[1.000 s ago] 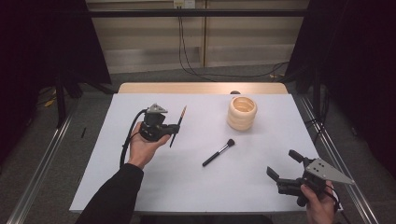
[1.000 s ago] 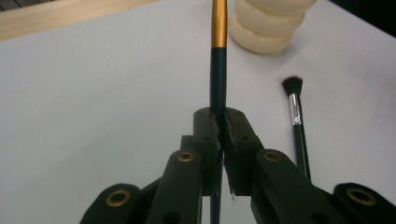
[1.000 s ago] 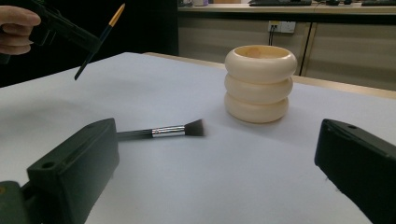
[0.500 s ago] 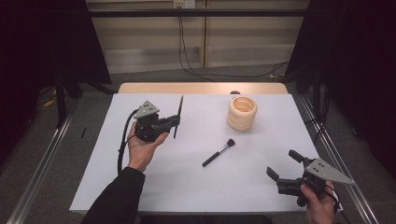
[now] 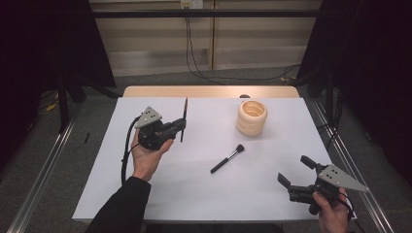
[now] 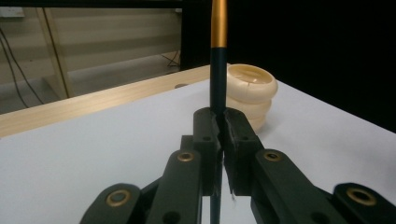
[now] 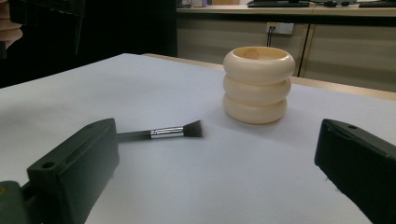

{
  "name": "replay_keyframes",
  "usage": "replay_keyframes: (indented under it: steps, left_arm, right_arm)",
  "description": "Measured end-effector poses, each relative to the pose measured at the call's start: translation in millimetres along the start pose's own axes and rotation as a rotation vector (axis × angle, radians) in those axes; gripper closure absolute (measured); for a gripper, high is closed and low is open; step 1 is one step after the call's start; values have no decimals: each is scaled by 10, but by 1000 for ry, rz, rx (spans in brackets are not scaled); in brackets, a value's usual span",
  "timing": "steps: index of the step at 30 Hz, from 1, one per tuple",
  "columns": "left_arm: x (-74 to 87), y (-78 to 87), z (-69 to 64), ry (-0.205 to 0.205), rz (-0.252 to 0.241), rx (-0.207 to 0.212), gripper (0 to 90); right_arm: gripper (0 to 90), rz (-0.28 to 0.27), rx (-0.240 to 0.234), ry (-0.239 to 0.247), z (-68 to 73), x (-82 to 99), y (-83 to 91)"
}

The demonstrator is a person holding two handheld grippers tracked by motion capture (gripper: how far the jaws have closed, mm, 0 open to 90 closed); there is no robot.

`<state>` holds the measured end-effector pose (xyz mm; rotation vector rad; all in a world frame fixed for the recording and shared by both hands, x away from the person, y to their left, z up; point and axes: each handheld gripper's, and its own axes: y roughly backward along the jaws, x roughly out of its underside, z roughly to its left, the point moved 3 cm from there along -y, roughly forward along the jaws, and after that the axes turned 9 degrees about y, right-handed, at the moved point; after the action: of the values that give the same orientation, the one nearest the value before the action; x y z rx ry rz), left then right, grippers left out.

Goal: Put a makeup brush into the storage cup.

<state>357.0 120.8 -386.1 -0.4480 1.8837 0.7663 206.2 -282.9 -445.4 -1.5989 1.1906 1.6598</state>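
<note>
Holding its tool raised off the counter (image 5: 204,194), the left hand (image 5: 145,158) sits palm up with the forearm in a dark sleeve (image 5: 121,208) coming in from the near edge, well to the left of the cream ribbed holder (image 5: 252,117). The left tool (image 5: 180,127) points roughly toward that holder, and its two black jaws are pressed tight on a thin dark stick (image 5: 184,119) with a gold upper section, most likely a slender brush handle. The stick stands nearly upright, its long axis running up and down across the jaws, with the gold part (image 6: 218,23) above the grip and the dark lower end (image 6: 214,210) hanging below it. In the left gripper view the stick crosses in front of the holder (image 6: 252,88), which stands farther off on the counter.

The right hand (image 5: 333,213) rests low at the near right corner, well apart from the holder, its grey plate on top. The right tool (image 5: 296,174) stands wide with nothing between the jaws and aims toward the holder. A black makeup brush (image 5: 227,158) lies flat on the counter just in front of the holder, between it and the right tool, its long axis slanting so that the bristles (image 7: 194,129) point toward the holder.
</note>
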Motion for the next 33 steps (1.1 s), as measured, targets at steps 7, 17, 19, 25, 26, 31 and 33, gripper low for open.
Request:
replay_keyframes:
  steps: [7,17,19,25,26,31,33]
  left_arm:
    - [27,118,-18,36,-19,11,846]
    - [88,198,-116,34,-22,28,846]
    - [110,181,-128,50,-20,32,846]
    - [152,156,-204,43,-12,56,846]
    - [160,150,-216,40,-12,71,846]
    - [172,147,-283,40,-10,66,846]
    - [179,141,-305,41,-14,76,846]
  right_arm:
    - [7,-15,-1,-2,-9,-14,5]
    - [0,-45,-25,-30,-14,-123,-34]
    - [0,-34,-41,-32,-17,-159,-49]
    - [0,-35,-93,22,33,-296,-135]
    - [0,-35,-103,31,37,-315,-161]
    - [0,-29,-186,25,116,-404,-313]
    - [0,-49,-198,25,163,-457,-385]
